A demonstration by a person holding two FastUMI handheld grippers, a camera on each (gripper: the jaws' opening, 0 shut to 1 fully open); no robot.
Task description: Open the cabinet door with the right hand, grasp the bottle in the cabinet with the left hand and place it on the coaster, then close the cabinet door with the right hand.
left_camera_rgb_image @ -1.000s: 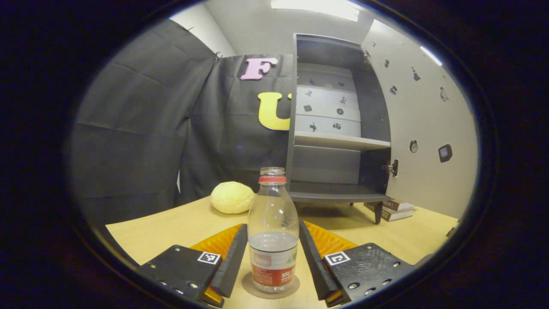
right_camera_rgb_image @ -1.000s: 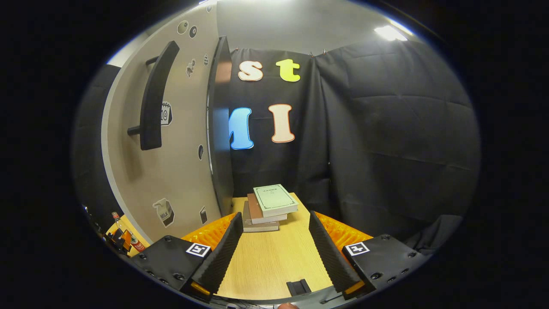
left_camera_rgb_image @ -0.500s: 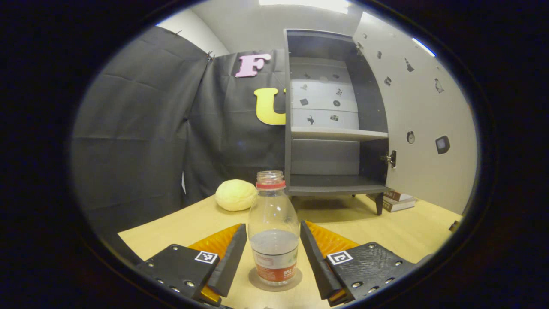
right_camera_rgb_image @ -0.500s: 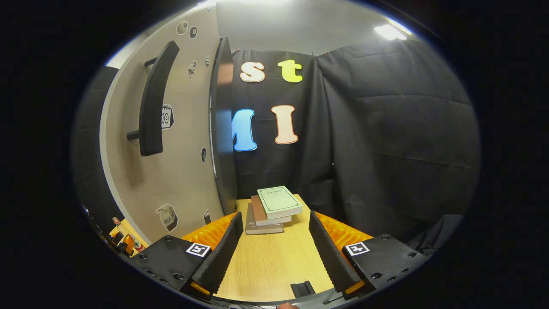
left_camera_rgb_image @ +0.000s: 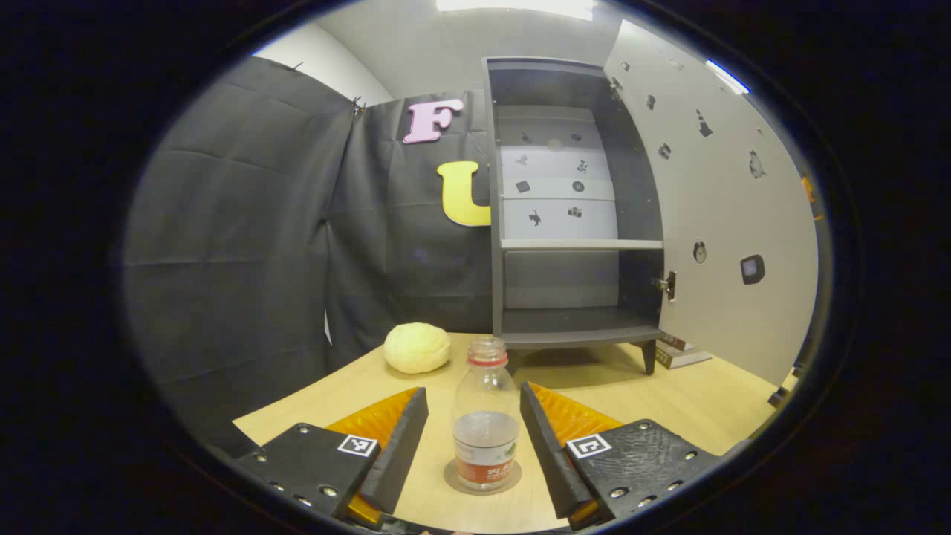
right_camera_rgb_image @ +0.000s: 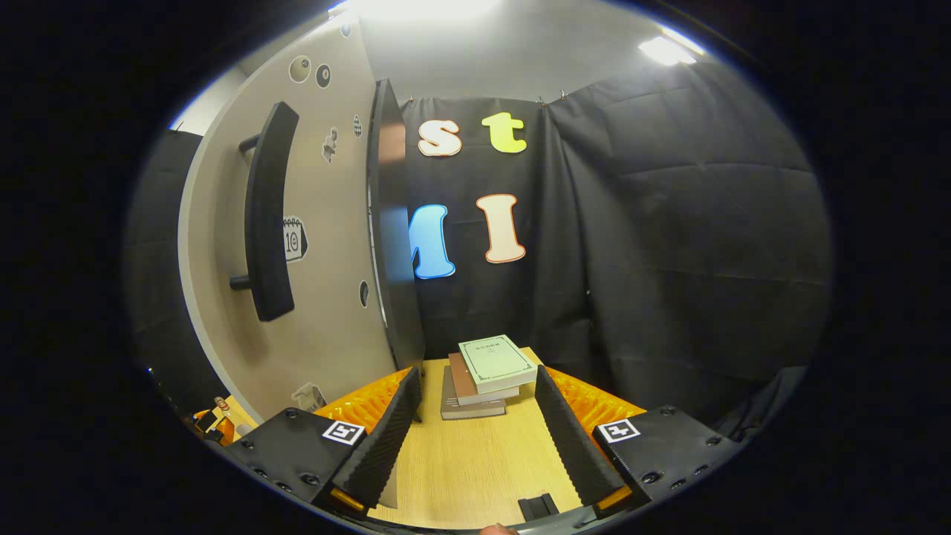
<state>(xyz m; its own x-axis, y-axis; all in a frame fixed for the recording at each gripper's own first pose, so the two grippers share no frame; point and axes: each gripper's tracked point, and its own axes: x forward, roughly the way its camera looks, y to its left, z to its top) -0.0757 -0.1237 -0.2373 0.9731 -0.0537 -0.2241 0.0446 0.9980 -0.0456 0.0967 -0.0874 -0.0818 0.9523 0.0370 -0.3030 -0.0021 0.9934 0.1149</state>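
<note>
While the bottle [left_camera_rgb_image: 487, 423] stood upright on the round coaster [left_camera_rgb_image: 455, 481] on the wooden table [left_camera_rgb_image: 691, 405], the left gripper [left_camera_rgb_image: 473, 431] sat with its fingers spread to either side of it, neither one touching. Behind it the cabinet [left_camera_rgb_image: 572, 208] stood with its door [left_camera_rgb_image: 732, 215] swung wide, a pale yellow bun [left_camera_rgb_image: 417, 348] lying to its left. Over by the door's outer face and its dark handle [right_camera_rgb_image: 267, 223], the right gripper [right_camera_rgb_image: 475, 431] was likewise spread and held nothing, a stack of books [right_camera_rgb_image: 487, 368] lying on the table ahead of it.
</note>
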